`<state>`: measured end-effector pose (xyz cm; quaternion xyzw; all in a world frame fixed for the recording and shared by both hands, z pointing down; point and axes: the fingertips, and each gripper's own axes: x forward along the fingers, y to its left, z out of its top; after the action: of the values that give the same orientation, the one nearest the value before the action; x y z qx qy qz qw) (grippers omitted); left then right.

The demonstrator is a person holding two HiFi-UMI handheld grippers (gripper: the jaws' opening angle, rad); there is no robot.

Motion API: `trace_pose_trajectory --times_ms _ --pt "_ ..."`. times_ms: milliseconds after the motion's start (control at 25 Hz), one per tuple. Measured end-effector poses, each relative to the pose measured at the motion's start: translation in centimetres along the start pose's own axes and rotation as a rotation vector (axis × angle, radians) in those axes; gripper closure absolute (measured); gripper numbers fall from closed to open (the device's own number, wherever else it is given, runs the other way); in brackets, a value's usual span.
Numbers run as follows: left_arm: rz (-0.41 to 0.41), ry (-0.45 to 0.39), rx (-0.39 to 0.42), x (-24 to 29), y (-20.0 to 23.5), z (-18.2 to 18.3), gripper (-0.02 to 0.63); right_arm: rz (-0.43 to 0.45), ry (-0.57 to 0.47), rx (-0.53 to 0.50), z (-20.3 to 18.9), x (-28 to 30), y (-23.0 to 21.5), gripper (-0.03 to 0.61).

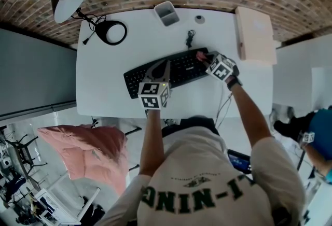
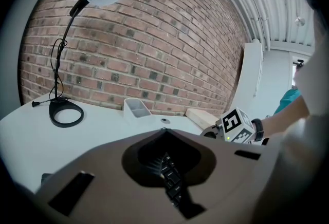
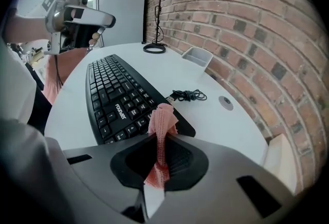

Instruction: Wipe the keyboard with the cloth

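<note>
Pink cloth [image 3: 162, 121] is clamped in the right tool [image 3: 160, 138] at the right end of the keyboard [image 3: 115, 97]. The left tool [image 1: 165, 66], jaws together and empty, sits on its left half (probably steadying it). Wiping looks barely begun, with most keys left.

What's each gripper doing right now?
Left gripper: closed, empty, above the keyboard.
Right gripper: closed on the pink cloth.
</note>
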<state>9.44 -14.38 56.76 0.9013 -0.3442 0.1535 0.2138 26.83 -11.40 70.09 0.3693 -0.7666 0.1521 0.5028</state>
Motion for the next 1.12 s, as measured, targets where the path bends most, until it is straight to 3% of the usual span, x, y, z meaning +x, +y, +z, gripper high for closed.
trace_pose_trajectory --times_ms 360,520,800,1120 --pt "-0.013 -0.004 0.001 0.2 -0.2 0.1 0.612 -0.07 0.081 0.096 -3.2 -0.1 -2.2 0.557" --pt "-0.003 -0.014 -0.001 -0.3 0.1 0.2 0.612 -0.068 0.061 0.163 -3.2 -0.3 -2.8 0.557" --pt "0.047 -0.04 -0.015 -3.5 2.4 0.2 0.612 -0.074 0.109 0.189 -3.0 -0.4 -2.2 0.557" --pt "0.177 -0.081 -0.064 -9.5 8.0 -0.1 0.612 0.074 -0.099 0.057 10.0 0.1 6.3 0.557"
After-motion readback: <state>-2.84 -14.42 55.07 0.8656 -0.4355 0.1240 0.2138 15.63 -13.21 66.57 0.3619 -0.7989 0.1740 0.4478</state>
